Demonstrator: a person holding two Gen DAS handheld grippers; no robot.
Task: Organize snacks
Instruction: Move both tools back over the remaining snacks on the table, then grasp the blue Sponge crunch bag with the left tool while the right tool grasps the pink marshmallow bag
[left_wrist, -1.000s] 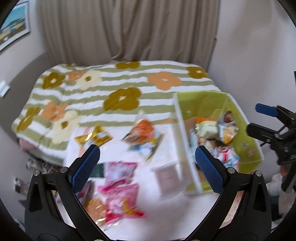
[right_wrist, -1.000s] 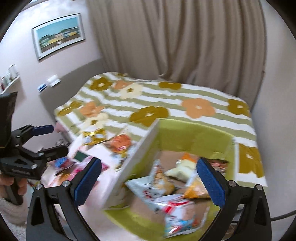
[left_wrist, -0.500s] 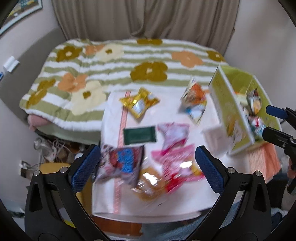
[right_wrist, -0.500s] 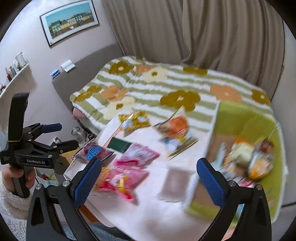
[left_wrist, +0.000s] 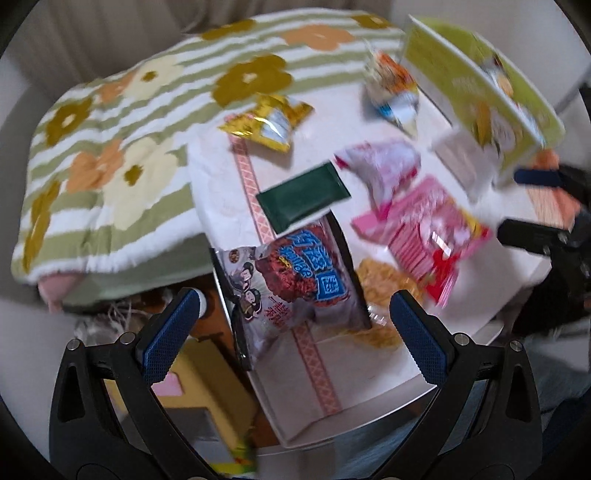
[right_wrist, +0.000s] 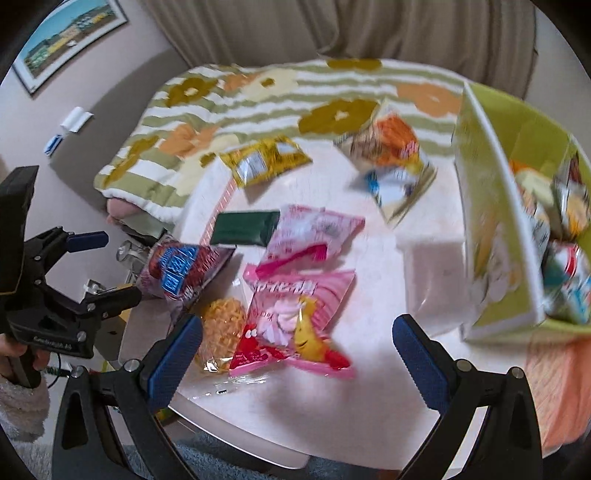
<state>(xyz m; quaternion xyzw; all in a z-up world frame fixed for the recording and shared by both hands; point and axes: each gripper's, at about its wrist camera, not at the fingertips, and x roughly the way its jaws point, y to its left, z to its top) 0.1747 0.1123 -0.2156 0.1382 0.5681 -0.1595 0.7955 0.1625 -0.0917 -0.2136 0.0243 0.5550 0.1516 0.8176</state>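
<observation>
Though blurred, packets in green box (right_wrist: 495, 206) unreadable.

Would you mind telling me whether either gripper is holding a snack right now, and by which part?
Nothing is held: the left gripper and right gripper are both open above the table.

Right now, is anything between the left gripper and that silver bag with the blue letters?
Nothing visible. The left gripper is open, with the silver bag lying straight ahead between its fingers, at the table's left edge. The dark green packet overlaps the bag's far end, beyond the gripper's path.
</observation>
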